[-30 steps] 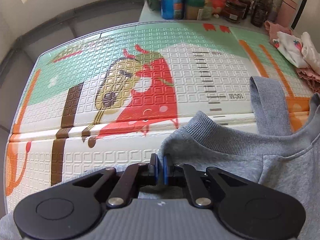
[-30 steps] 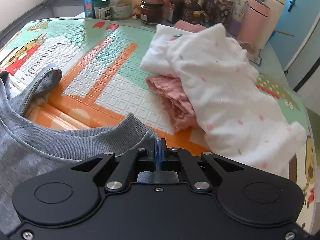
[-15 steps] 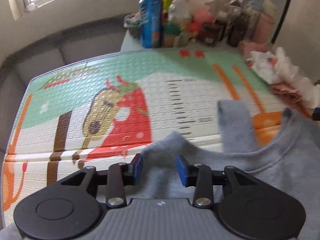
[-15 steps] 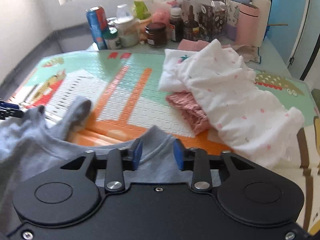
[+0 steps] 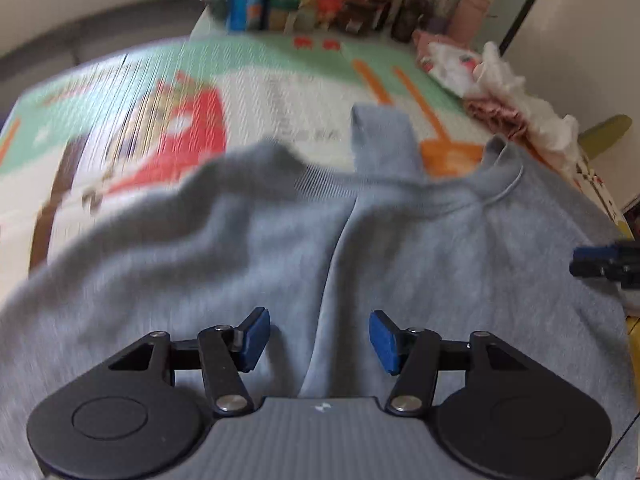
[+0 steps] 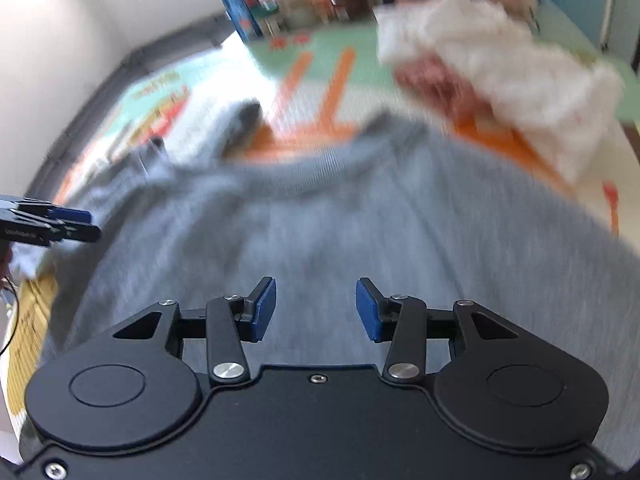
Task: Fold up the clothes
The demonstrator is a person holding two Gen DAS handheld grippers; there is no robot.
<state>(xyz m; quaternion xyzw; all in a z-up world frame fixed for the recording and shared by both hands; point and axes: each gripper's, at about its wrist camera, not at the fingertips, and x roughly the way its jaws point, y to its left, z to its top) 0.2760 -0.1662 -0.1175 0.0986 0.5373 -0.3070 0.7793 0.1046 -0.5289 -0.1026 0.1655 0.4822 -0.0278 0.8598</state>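
Both grippers, left [image 5: 318, 340] and right [image 6: 316, 309], hang with jaws wide apart, holding nothing. Under and ahead of them the grey sweatshirt [image 5: 400, 248] lies spread on the mat [image 5: 248, 76], collar toward its far edge.

A home: a cartoon-printed play mat [image 5: 280, 80], loose laundry [image 6: 500, 52] at 1 o'clock, and jars and cans [image 5: 320, 4] crowded at 12 o'clock.
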